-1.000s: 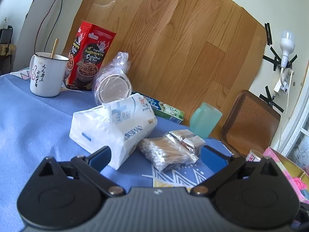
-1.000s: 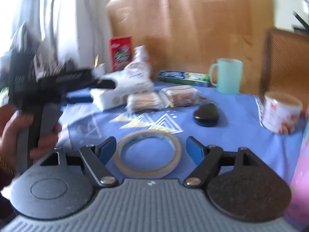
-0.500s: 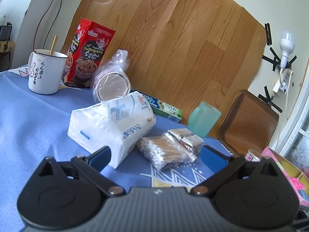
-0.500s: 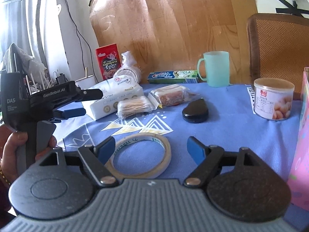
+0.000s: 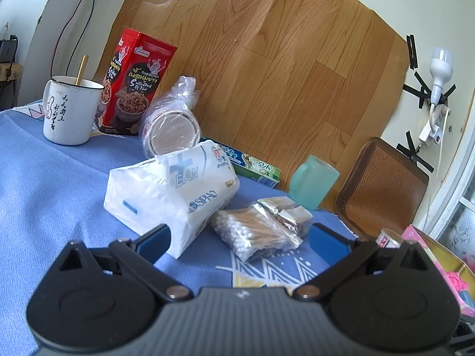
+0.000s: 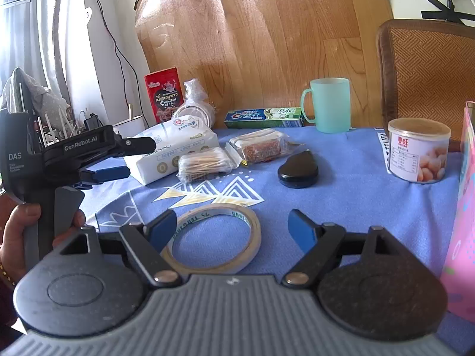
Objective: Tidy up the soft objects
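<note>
A white tissue pack (image 5: pixel 175 192) lies on the blue tablecloth (image 5: pixel 44 195), just ahead of my left gripper (image 5: pixel 240 237), which is open and empty. A bag of cotton swabs (image 5: pixel 252 231) and a wrapped snack (image 5: pixel 285 213) lie right of the pack. In the right wrist view the tissue pack (image 6: pixel 175 148), the swabs (image 6: pixel 204 163) and the snack (image 6: pixel 261 146) sit mid-table. A hand holds the left gripper (image 6: pixel 130 160) beside the pack. My right gripper (image 6: pixel 233 225) is open, and a tape roll (image 6: pixel 213 237) lies on the cloth between its fingers, untouched on the right side.
At the back stand a white mug (image 5: pixel 69 109), a red tin (image 5: pixel 136 83), bagged cups (image 5: pixel 172 127), a toothpaste box (image 6: pixel 264 117) and a teal mug (image 6: pixel 329 103). A black case (image 6: pixel 298 169), a can (image 6: pixel 418 151) and a pink box (image 6: pixel 463 207) lie right. A chair (image 5: pixel 383 187) stands behind.
The right wrist view was blurred a second ago and is sharp and steady now. The left gripper has held its place by the tissue pack. Nothing was picked up.
</note>
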